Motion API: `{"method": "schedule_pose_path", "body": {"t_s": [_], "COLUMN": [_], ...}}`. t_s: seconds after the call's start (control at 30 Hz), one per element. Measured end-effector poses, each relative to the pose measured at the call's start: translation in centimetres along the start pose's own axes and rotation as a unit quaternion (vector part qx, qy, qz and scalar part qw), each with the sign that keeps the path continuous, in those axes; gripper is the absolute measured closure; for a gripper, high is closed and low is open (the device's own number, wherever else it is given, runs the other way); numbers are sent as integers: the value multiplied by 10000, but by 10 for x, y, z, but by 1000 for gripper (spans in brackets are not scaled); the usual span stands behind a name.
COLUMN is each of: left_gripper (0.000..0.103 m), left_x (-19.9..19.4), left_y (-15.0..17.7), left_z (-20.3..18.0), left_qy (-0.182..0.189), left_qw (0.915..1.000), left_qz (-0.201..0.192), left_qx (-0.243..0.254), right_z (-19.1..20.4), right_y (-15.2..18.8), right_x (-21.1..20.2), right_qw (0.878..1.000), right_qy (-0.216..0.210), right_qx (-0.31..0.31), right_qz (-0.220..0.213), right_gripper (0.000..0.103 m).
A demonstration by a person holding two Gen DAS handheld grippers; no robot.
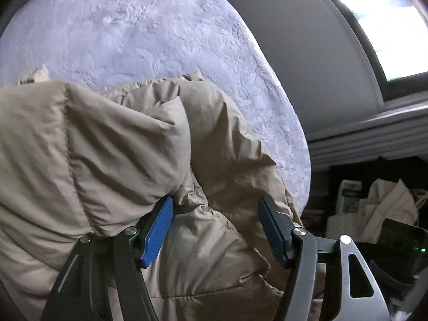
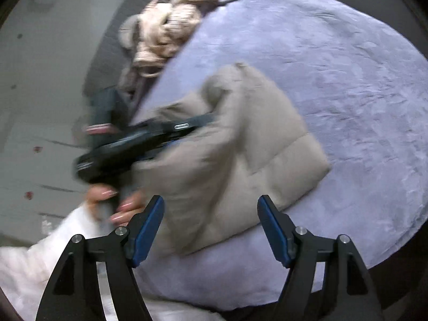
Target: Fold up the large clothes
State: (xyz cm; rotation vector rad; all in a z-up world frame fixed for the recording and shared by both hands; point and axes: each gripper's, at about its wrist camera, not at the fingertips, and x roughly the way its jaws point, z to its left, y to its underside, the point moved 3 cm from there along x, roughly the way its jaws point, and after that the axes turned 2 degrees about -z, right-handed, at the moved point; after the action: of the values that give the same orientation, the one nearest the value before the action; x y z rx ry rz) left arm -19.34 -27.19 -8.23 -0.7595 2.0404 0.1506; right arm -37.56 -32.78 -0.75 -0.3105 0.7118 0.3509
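We have a tan puffer jacket lying bunched on a lilac bedspread.

Left tongs: released, jaws standing apart. The jacket fills the space under and ahead of them, a puffed fold bulging over the left pad, and quilted fabric lies in the gap. We cannot see the pads pressing on it, so we read this as no grip yet. From the right wrist view, these tongs lie across the jacket's left side, held by a hand with a white sleeve.

Right tongs: released, jaws wide, nothing between them. The jacket sits ahead of them and slightly to the left, its near hem just beyond the fingertips; bare bedspread lies off to the right.

Long axis: we judge it runs from the near hem away toward the far narrow end, leaning a little right.

The left tongs are clearly the nearer, already on the cloth. We reckon the next fold depends on that hand pinching an edge first.

A heap of pale clothes waits far ahead-left of the right tongs.
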Motion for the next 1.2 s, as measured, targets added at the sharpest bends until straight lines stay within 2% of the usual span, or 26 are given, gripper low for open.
{"method": "schedule_pose_path", "body": {"t_s": [0.03, 0.1, 0.13, 0.2, 0.23, 0.27, 0.3, 0.37, 0.43, 0.53, 0.73, 0.9, 1.07, 1.2], "left_gripper": [36, 36, 36, 36, 36, 36, 36, 36, 36, 36, 36, 36, 34, 34], "left_x": [-5, -30, -39, -73, -92, -108, -117, -130, -134, -115, -56, -22, -5, -6], "left_y": [0, 2, -1, 0, 0, -1, -1, -3, -4, -8, -28, -44, -47, -43], "left_z": [0, 12, 11, 25, 37, 48, 59, 90, 121, 142, 98, 71, 69, 75], "left_qy": [-77, -165, -202, -417, -629, -919, -1090, -1578, -1881, -1775, -1944, -1851, -1973, -2060], "left_qw": [9999, 9993, 9984, 9937, 9895, 9836, 9801, 9713, 9663, 9688, 9675, 9718, 9708, 9694], "left_qz": [-39, -238, -432, -966, -1237, -1502, -1626, -1773, -1755, -1701, -1589, -1394, -1306, -1274], "left_qx": [80, 243, 300, 393, 410, 378, 327, 149, -23, -314, 308, 427, 395, 407], "right_z": [5, 11, 19, 20, 21, 22, 24, 30, 35, 35, 2, -41, -71, -73], "right_y": [0, 0, -4, -10, -15, -20, -24, -26, -21, -14, -20, -22, -28, -35], "right_x": [2, 9, 20, 36, 41, 45, 48, 47, 41, 35, 40, 37, 50, 38], "right_qw": [9998, 9996, 9997, 9995, 9990, 9977, 9955, 9878, 9794, 9636, 9480, 9434, 9452, 9601], "right_qy": [-163, -230, -168, 217, 403, 665, 946, 1457, 1774, 2236, 2850, 3108, 3073, 2663], "right_qx": [55, 86, 72, 127, 146, 93, -76, -525, -952, -1448, -1393, -1137, -1101, -831], "right_qz": [70, 160, 178, 171, 127, -5, -32, -139, -176, -225, -245, -207, -35, 171], "right_gripper": [26, 26, 26, 26, 34, 70, 84, 89, 89, 90, 90, 90, 88, 85]}}
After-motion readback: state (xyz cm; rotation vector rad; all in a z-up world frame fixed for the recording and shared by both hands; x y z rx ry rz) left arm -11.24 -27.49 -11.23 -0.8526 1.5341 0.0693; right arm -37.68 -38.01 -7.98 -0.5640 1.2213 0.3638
